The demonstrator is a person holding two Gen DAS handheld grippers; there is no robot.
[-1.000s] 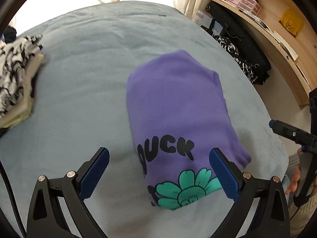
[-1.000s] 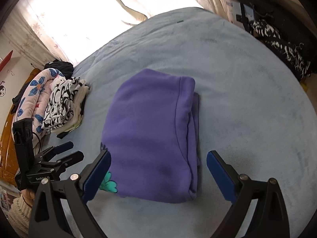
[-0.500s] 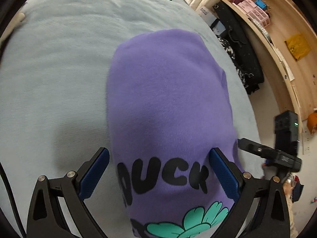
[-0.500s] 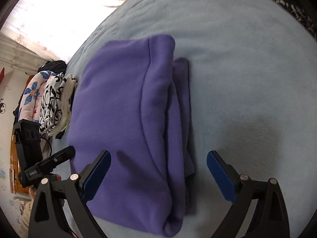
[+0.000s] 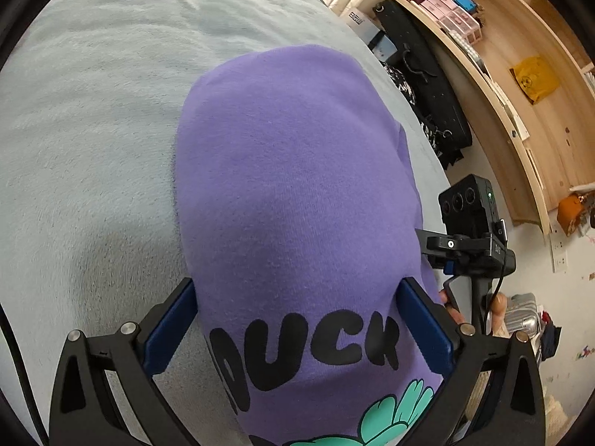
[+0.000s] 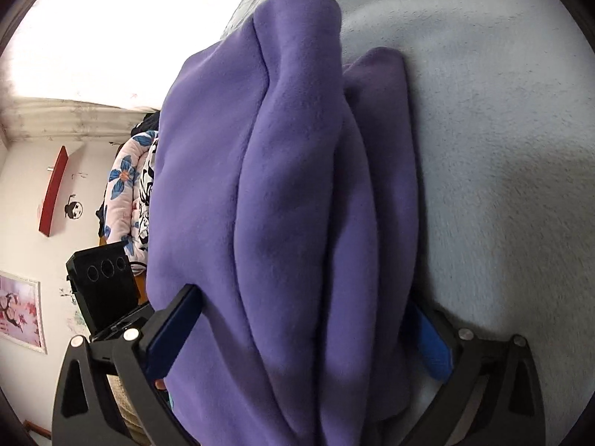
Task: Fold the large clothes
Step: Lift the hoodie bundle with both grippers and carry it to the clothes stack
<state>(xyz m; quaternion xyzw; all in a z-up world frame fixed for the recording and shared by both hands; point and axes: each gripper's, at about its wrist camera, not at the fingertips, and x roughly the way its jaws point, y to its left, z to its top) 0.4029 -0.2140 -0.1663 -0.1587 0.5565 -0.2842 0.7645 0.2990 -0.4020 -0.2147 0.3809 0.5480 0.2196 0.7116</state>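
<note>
A folded purple sweatshirt [image 5: 290, 171] with black "DUCK" lettering and a teal flower print lies on the pale blue bed cover [image 5: 93, 111]. My left gripper [image 5: 297, 330] is open, and its blue pads stand on either side of the printed end. In the right wrist view the sweatshirt [image 6: 290, 171] shows its stacked fold edges. My right gripper [image 6: 301, 334] is open and straddles the bundle's opposite end, low against the bed cover [image 6: 502, 148]. The fabric fills the gap between both pairs of fingers. Each view shows the other gripper's black camera housing [image 5: 468, 208] [image 6: 104, 286] beside the garment.
Wooden shelves [image 5: 520, 74] with boxes and a black bag [image 5: 427, 93] stand past the bed's right side. A silver suitcase [image 5: 520, 319] sits on the floor. A pile of flowered and black-and-white clothes [image 6: 130, 186] lies beyond the sweatshirt in the right wrist view.
Both grippers have dropped and moved in from above the bed. Their open fingers now sit around the two ends of the sweatshirt. The finger spacing has not changed.
</note>
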